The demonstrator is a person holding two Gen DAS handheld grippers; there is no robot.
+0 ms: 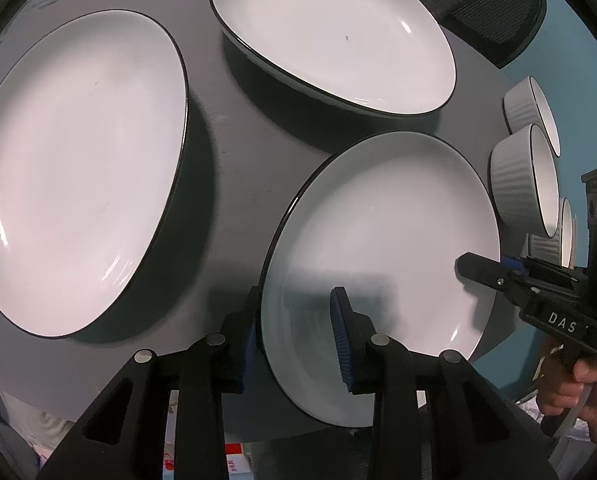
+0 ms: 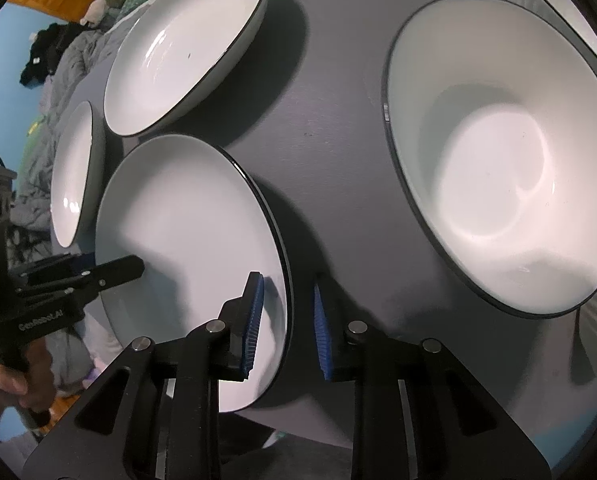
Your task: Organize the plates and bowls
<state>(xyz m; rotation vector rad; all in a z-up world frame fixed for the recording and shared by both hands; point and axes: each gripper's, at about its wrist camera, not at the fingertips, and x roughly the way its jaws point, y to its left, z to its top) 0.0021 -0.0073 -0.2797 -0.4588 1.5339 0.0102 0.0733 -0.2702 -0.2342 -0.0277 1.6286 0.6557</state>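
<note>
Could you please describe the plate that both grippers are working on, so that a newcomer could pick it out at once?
On the dark grey table lie three white plates with thin black rims. The one meant is the nearest plate, at the table's front edge beside the ribbed white bowls. It alone has the left gripper and right gripper straddling opposite sides of its rim.

"DAS" on right gripper [image 1: 483,271]; "GenRobot.AI", left gripper [image 2: 110,270].

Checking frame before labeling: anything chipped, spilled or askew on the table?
Nothing broken or spilled. One dark speck sits inside the far plate. The near plate overhangs the table edge.
</note>
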